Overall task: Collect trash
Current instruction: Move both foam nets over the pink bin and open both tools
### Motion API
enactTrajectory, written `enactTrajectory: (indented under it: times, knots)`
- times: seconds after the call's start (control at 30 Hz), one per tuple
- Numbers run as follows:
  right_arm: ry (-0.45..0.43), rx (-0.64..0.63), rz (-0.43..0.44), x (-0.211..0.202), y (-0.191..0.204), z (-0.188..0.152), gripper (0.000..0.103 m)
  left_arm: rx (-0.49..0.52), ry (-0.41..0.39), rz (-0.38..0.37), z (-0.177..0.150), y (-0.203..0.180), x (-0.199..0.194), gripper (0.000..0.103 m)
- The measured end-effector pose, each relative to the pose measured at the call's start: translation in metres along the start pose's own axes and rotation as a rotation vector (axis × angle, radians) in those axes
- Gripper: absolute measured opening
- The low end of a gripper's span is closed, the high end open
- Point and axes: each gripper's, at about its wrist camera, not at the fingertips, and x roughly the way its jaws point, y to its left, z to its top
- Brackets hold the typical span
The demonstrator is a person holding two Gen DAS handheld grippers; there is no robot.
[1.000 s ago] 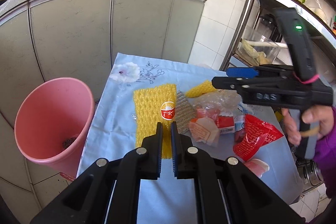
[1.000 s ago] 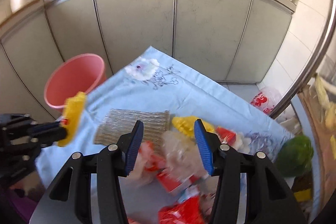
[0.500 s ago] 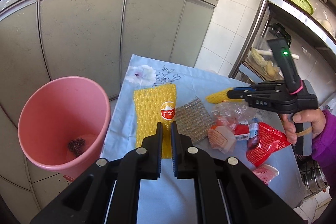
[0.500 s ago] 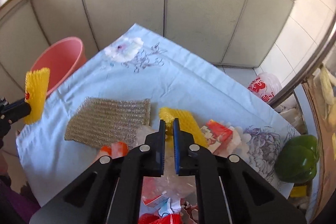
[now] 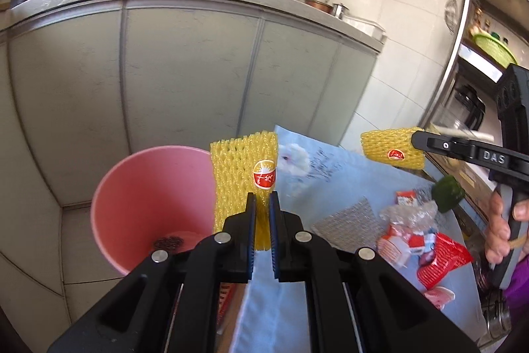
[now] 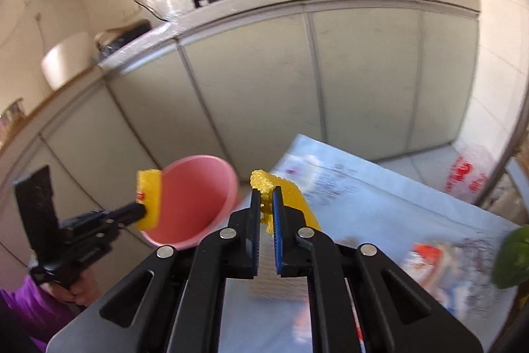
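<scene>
Yellow foam nets (image 5: 243, 174) (image 6: 284, 197) clenched in both tools (image 5: 261, 220) (image 6: 264, 220), apparently lifted beside the pink bin's rim (image 5: 109, 181)

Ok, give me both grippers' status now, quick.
Left gripper: closed on a yellow foam net, held up beside the pink bin.
Right gripper: closed on another yellow foam net, lifted off the table.

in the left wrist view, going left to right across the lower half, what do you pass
pink bin → yellow foam net shut in the left gripper → silver mesh sheet → clear plastic wrap → red snack wrapper → hand on the right gripper's handle
</scene>
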Motion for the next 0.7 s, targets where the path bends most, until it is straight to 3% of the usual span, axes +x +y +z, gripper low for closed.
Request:
enactTrajectory:
  times: [0.17,0.3,0.43,0.7]
  knots:
    - [0.022,0.039,0.136,0.045,0.040,0.009,0.007,-0.058,-0.006,0.045,0.001,0.033,0.002,0.007]
    - [0.080,0.062,0.191,0.089,0.066,0.004,0.007,-0.100,0.033,0.076,-0.007,0.054,0.018,0.007]
    - [0.137,0.049,0.187,0.132,0.086,-0.007,0.007,-0.126,0.079,0.097,-0.020,0.068,0.037,0.007]
    - [0.209,0.064,0.168,0.176,0.094,-0.019,0.007,-0.155,0.126,0.121,-0.031,0.084,0.060,0.008]
